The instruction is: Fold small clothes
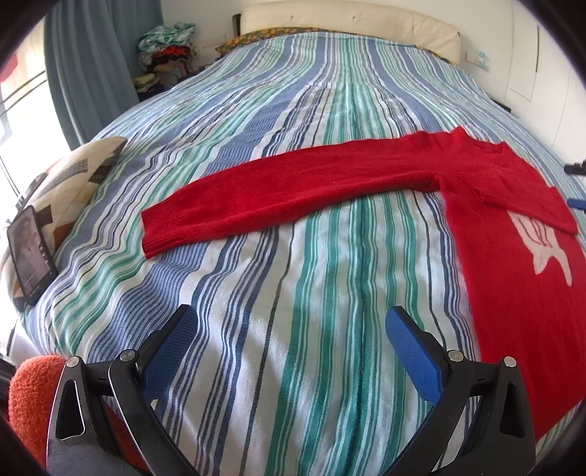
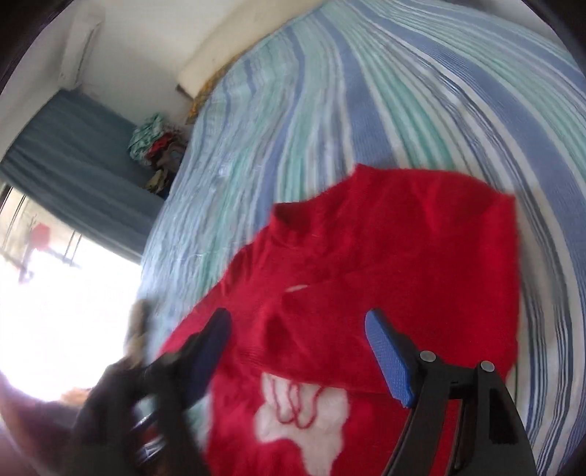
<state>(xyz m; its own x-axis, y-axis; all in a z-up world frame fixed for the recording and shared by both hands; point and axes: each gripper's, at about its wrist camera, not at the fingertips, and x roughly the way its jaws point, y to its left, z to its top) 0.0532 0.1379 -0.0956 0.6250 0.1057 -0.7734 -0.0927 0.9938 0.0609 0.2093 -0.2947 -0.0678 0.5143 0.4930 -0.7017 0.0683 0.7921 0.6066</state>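
Observation:
A red knit sweater [image 1: 487, 205] with a white motif lies flat on the striped bedspread [image 1: 293, 110]. Its left sleeve [image 1: 278, 194] stretches out straight to the left; the other sleeve is folded across the chest [image 2: 384, 293]. My left gripper [image 1: 291, 329] is open and empty, low over bare bedspread, short of the sleeve and left of the sweater's body. My right gripper [image 2: 296, 337] is open and empty, hovering over the sweater's chest just above the white motif [image 2: 304, 413]. The right wrist view is blurred by motion.
A phone [image 1: 31, 252] with a lit screen leans on a patterned pillow [image 1: 69, 183] at the bed's left edge. An orange fuzzy item [image 1: 31, 388] sits at lower left. A pile of clothes [image 1: 166, 47] stands by the blue curtain. A cream headboard [image 1: 351, 22] is at the back.

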